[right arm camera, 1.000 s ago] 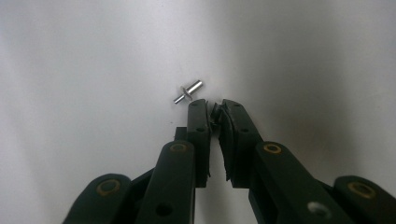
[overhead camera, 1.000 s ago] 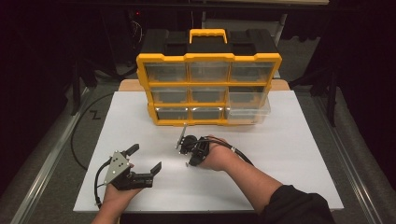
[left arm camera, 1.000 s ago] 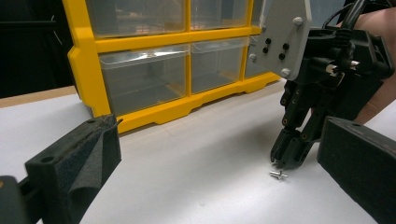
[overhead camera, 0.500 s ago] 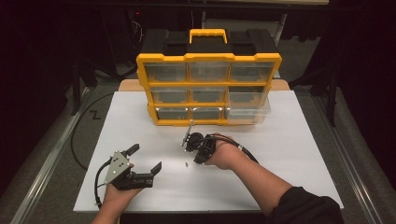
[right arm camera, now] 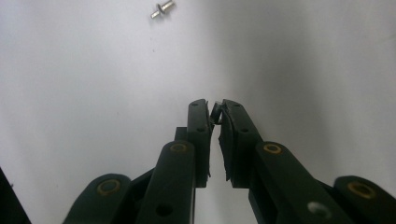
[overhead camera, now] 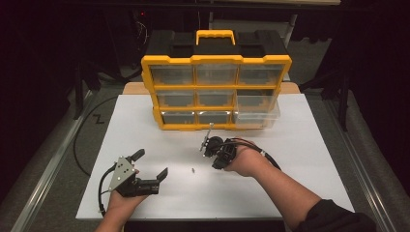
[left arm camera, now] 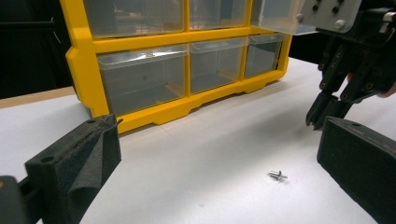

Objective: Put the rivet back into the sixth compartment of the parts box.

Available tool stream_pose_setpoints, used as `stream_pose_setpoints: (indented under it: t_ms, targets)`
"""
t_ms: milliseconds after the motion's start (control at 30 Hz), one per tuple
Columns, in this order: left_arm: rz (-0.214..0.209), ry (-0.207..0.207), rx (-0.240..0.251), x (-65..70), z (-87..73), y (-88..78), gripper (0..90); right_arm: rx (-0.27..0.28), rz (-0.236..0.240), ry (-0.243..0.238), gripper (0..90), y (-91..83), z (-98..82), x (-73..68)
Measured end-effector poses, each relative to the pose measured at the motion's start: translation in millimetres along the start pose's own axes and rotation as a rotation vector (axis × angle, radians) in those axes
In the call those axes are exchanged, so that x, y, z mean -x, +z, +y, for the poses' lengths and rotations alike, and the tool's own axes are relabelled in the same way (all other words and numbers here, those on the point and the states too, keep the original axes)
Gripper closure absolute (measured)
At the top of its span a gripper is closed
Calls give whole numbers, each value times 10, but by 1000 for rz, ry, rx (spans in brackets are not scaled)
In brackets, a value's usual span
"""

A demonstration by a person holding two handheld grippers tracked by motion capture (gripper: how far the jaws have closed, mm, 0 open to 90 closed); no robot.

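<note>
Meanwhile right tongs (right arm camera: 214,106) pinch something tiny; left tongs (left arm camera: 224,163) gape; organizer (overhead camera: 216,87) drawers look empty.

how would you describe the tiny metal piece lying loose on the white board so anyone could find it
Start at the yellow drawer organizer at the back of the white board. In front of it, between the two hands, lies a small silver rivet, the lone loose thing on the bare white surface.
</note>
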State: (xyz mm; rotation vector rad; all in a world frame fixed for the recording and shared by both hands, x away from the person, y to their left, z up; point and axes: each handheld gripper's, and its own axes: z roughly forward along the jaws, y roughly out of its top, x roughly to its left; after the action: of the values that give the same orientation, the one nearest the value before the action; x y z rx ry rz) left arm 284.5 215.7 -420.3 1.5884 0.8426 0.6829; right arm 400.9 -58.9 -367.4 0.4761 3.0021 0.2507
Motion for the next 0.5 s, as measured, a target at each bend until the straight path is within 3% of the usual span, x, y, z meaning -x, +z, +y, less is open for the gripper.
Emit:
stream_pose_setpoints:
  t_ms: [500]
  targets:
    - [-1,2,-2,10,-5,8,4,-18,-18,39,846,-176,-328,69]
